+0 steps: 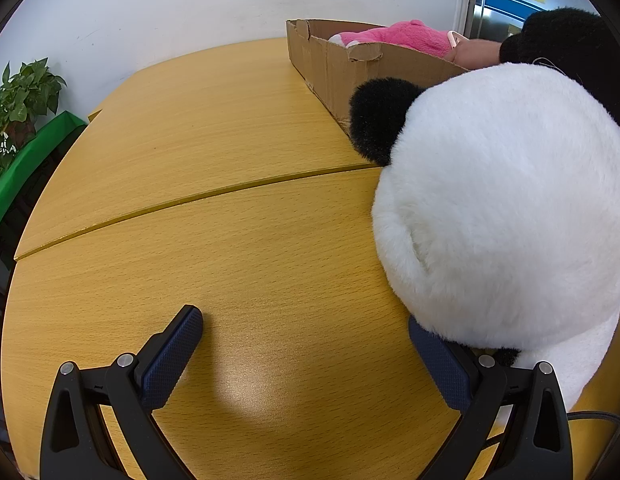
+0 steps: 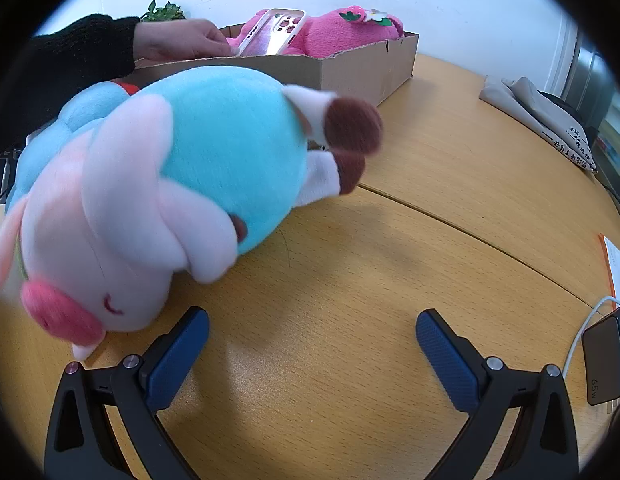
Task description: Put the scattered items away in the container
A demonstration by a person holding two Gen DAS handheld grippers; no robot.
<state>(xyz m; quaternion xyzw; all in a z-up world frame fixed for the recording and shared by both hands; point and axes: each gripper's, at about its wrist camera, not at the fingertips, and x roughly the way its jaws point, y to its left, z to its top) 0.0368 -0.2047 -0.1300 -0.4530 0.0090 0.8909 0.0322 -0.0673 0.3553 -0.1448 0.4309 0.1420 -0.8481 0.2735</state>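
Near the far edge of the tabletop (image 1: 213, 240) stands the box (image 1: 334, 68), with a pink toy (image 2: 334, 36) already inside. The left gripper (image 1: 305, 344) is spread wide and empty; the panda (image 1: 502, 208) touches its right finger. The right gripper (image 2: 312, 344) is also apart, beside the pig (image 2: 161, 196). Best to center each soft body between the fingers before closing.

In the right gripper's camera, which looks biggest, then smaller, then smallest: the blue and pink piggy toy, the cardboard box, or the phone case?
1. Piggy toy, though it is nearest the camera, which inflates it.
2. Cardboard box.
3. Phone case.
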